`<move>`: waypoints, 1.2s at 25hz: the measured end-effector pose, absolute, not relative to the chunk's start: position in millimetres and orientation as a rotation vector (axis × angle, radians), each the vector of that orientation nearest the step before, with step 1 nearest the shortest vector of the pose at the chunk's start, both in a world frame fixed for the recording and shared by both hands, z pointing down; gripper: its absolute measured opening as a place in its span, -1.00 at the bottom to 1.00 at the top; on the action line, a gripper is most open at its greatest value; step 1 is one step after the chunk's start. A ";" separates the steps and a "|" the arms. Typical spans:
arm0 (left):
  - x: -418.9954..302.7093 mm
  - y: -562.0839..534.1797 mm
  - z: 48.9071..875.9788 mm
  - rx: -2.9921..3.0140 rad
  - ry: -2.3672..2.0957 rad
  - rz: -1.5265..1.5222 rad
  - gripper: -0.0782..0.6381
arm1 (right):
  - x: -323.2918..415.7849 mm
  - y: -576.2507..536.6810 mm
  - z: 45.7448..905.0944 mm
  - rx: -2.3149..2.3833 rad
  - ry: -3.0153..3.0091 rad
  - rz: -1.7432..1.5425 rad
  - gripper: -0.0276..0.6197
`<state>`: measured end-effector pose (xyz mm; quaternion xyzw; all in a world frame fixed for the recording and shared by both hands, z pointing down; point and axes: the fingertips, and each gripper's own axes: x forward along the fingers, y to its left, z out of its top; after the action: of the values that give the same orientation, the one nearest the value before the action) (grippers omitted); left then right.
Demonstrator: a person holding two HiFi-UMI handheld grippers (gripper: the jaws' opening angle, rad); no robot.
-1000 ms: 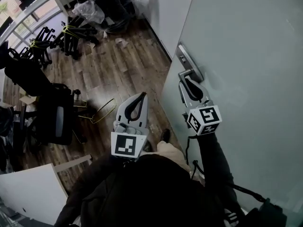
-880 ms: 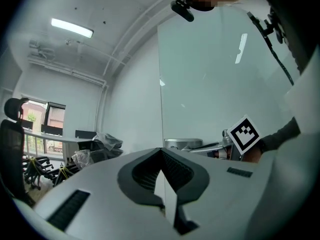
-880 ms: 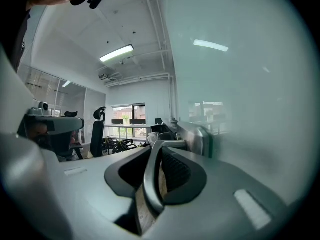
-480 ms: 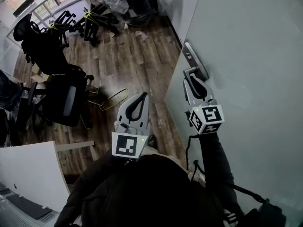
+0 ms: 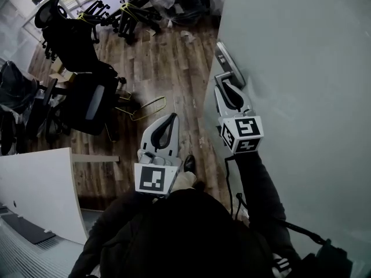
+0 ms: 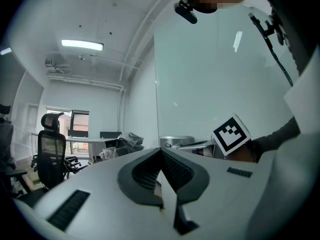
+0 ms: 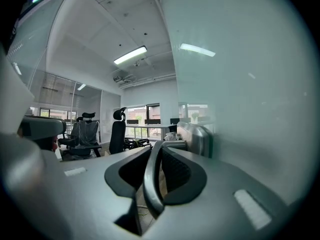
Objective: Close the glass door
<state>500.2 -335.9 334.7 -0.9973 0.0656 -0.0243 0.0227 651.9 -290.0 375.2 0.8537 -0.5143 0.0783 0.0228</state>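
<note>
The frosted glass door (image 5: pixel 301 68) fills the right of the head view, its edge running down the middle. My right gripper (image 5: pixel 224 84) is shut on the door's metal lever handle (image 5: pixel 222 77), just below the lock plate (image 5: pixel 227 61). In the right gripper view the grey handle (image 7: pixel 150 184) runs between the dark pads of the right gripper (image 7: pixel 159 146), with the lock plate (image 7: pixel 196 138) beyond. My left gripper (image 5: pixel 168 120) hangs left of the door edge, shut with nothing in it. The left gripper (image 6: pixel 161 153) shows its jaws meeting at the tips.
Black office chairs (image 5: pixel 87 100) stand on the wooden floor to the left, with a pile of chair bases (image 5: pixel 133 13) further back. A gold wire frame (image 5: pixel 148 106) lies on the floor near the door edge. A white desk corner (image 5: pixel 40 190) sits at lower left.
The door, still held at the handle by my right gripper, has moved across the room with both grippers. The chairs and white desk corner now sit nearer the middle of the head view.
</note>
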 end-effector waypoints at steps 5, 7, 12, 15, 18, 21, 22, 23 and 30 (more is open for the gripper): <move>464.5 -334.7 333.3 -3.075 0.272 -0.076 -0.79 | 621.9 -307.0 376.4 2.607 -1.642 0.241 -0.70; 452.3 -333.9 332.1 -3.073 0.302 -0.070 -0.79 | 610.5 -311.9 377.1 2.592 -1.663 0.239 -0.70; 415.7 -326.9 325.9 -3.055 0.372 -0.061 -0.79 | 579.2 -319.8 376.0 2.562 -1.717 0.249 -0.70; 392.4 -323.8 321.8 -3.045 0.423 -0.063 -0.79 | 564.6 -328.4 374.2 2.537 -1.745 0.258 -0.70; 381.1 -322.4 329.9 -3.041 0.495 -0.111 -0.79 | 563.8 -334.8 376.8 2.508 -1.780 0.260 -0.71; 365.3 -324.6 336.4 -3.031 0.557 -0.146 -0.79 | 553.6 -338.1 379.8 2.494 -1.809 0.261 -0.70; 354.6 -324.4 338.0 -3.027 0.564 -0.147 -0.79 | 543.8 -338.8 381.0 2.492 -1.814 0.260 -0.71; 343.2 -323.8 339.8 -3.023 0.567 -0.148 -0.79 | 533.0 -339.6 382.1 2.490 -1.818 0.256 -0.71; 282.5 -334.0 347.5 -3.027 0.637 -0.152 -0.79 | 475.3 -353.2 382.0 2.439 -1.867 0.232 -0.71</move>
<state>282.5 -334.0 347.5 -0.9772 0.2055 -0.0492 0.0221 475.3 -353.2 382.0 0.7914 -0.6059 0.0751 0.0306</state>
